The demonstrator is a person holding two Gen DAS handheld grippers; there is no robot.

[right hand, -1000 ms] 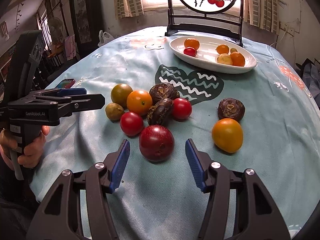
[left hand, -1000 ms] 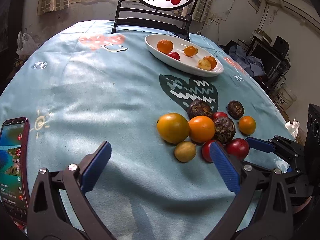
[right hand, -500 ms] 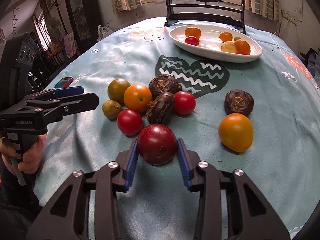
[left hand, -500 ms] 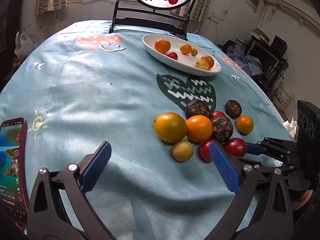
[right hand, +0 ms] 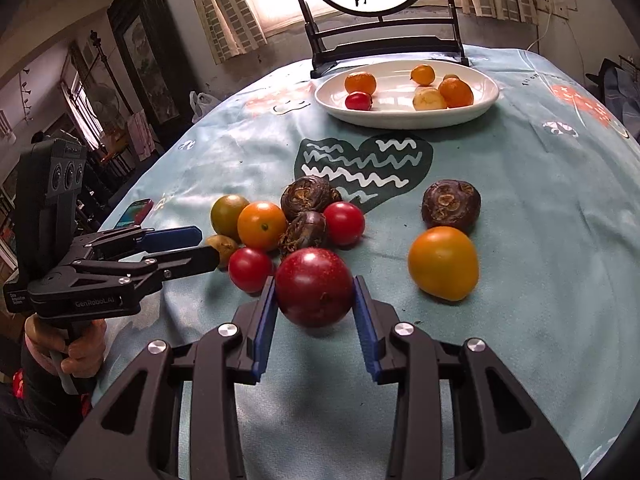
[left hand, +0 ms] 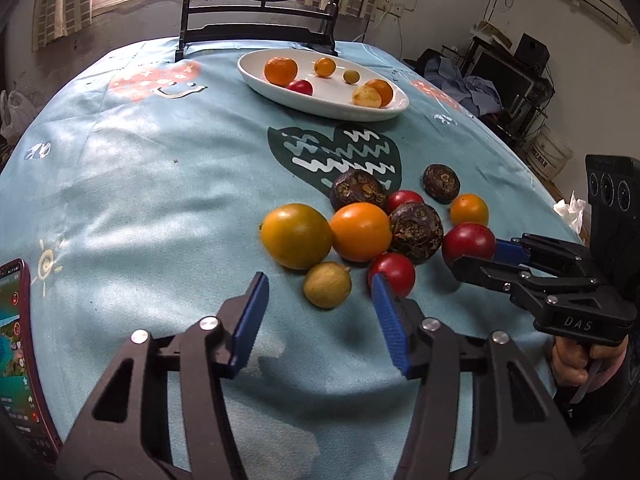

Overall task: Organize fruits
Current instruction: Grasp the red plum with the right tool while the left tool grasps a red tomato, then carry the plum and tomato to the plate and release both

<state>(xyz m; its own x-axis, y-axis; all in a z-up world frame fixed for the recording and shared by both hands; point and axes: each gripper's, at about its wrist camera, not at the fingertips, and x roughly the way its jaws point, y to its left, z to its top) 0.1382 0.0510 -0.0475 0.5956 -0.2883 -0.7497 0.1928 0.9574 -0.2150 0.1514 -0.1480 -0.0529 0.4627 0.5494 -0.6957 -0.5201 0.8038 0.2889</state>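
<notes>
The right gripper (right hand: 314,304) clamps a dark red fruit (right hand: 314,286), hiding its sides. The left gripper (left hand: 320,300) is closing, with a small yellow fruit (left hand: 327,285) just ahead of its tips. A phone (left hand: 16,360) is cut off at the frame edge.

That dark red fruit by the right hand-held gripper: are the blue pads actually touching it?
Touching. The right wrist view shows both blue pads of the right hand-held gripper pressed against the dark red fruit, no gap.

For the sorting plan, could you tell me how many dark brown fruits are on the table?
3. The far brown fruit is at the cluster's back, the near brown fruit touches it in front, and the lone brown fruit sits apart, rightward. None seems hidden.
</notes>
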